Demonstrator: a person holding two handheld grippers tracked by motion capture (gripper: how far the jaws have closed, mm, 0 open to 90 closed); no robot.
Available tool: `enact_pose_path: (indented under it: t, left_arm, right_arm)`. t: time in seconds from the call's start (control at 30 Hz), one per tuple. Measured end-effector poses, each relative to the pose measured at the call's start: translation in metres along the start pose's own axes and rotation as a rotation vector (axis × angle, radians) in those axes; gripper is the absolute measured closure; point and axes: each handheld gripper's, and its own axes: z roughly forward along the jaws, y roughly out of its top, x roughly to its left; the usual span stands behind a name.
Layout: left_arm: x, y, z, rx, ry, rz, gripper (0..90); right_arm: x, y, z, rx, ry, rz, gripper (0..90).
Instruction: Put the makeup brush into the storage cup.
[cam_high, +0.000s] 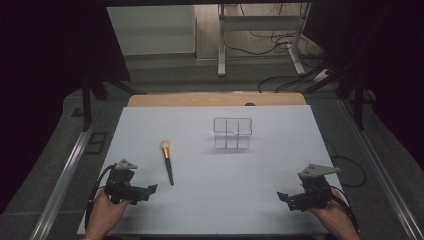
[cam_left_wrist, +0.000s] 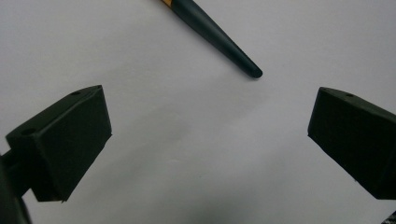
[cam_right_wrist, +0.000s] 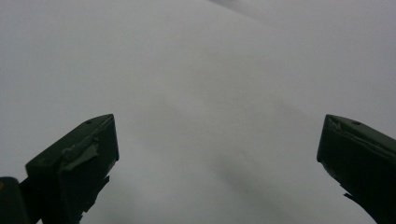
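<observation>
I have the left gripper (cam_high: 151, 188) low at the near left of the table (cam_high: 210, 170), its jaws spread wide with nothing between them. In the left gripper view (cam_left_wrist: 210, 126) the jaws stand far apart over bare white surface, and the dark tip of the brush (cam_left_wrist: 219, 39) lies just beyond them, not touched. From above, the brush (cam_high: 167, 161) lies flat on the table just right of and beyond my left gripper, pale bristles at the far end, dark handle pointing near. My right gripper (cam_high: 281, 196) sits at the near right, well apart from the brush, jaws wide open and holding nothing; its own view (cam_right_wrist: 217, 154) has only blank table between them. A clear organiser (cam_high: 232, 133) stands farther off, right of the brush
</observation>
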Motion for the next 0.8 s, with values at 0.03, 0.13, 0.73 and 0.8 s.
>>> enact_pose_path:
  t: [0.03, 0.13, 0.73, 0.8]
  left_arm:
    - [0.0, 0.002, 0.0, 0.004, 0.004, 0.0, 0.0]
    - [0.002, 0.006, 0.001, 0.01, 0.003, -0.003, 0.0]
    - [0.005, 0.031, 0.009, 0.071, 0.026, 0.012, 0.0]
    - [0.005, 0.034, 0.01, 0.079, 0.03, 0.013, 0.0]
  right_arm:
    - [0.0, 0.0, 0.0, 0.0, -0.001, -0.001, 0.0]
    - [0.0, 0.0, 0.0, 0.001, -0.001, -0.002, 0.0]
    - [0.002, 0.0, 0.002, 0.016, -0.003, -0.027, 0.0]
    - [0.002, 0.0, 0.001, 0.018, -0.003, -0.027, 0.0]
